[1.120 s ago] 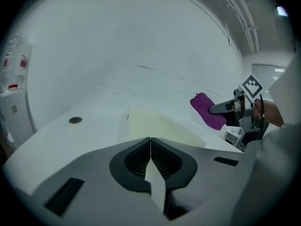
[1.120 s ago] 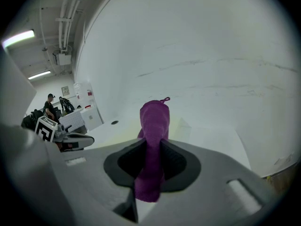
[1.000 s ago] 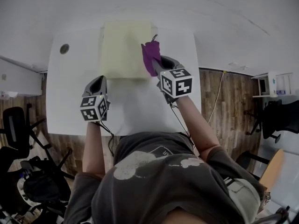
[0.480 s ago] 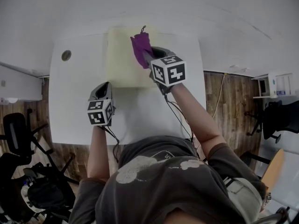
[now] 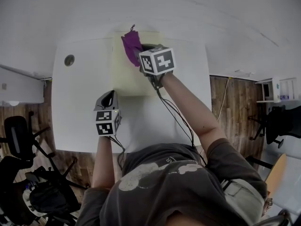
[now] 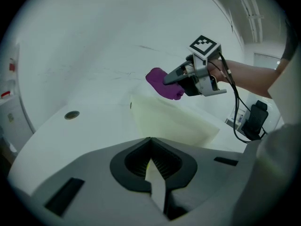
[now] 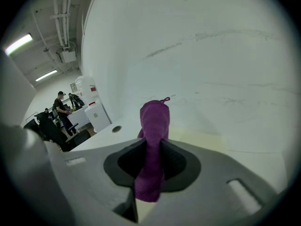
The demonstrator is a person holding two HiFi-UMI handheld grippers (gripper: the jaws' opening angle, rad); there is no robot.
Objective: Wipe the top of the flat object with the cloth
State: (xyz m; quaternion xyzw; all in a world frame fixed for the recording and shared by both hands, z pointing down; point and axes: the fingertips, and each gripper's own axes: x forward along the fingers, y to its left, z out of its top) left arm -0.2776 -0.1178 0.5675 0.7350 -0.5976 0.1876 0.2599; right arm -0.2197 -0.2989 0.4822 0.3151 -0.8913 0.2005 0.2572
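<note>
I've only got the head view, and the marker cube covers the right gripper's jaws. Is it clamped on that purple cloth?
Observer: Yes. The right gripper view shows the right gripper shut on the purple cloth, which pokes out ahead.
Operator: And the left one?
Observer: The left gripper view shows the left gripper shut, nothing between its jaws.
Operator: Is the cloth down on the pad?
Observer: Seen from the left gripper view, its low end is at the pale yellow pad's far edge; contact I cannot tell.
</note>
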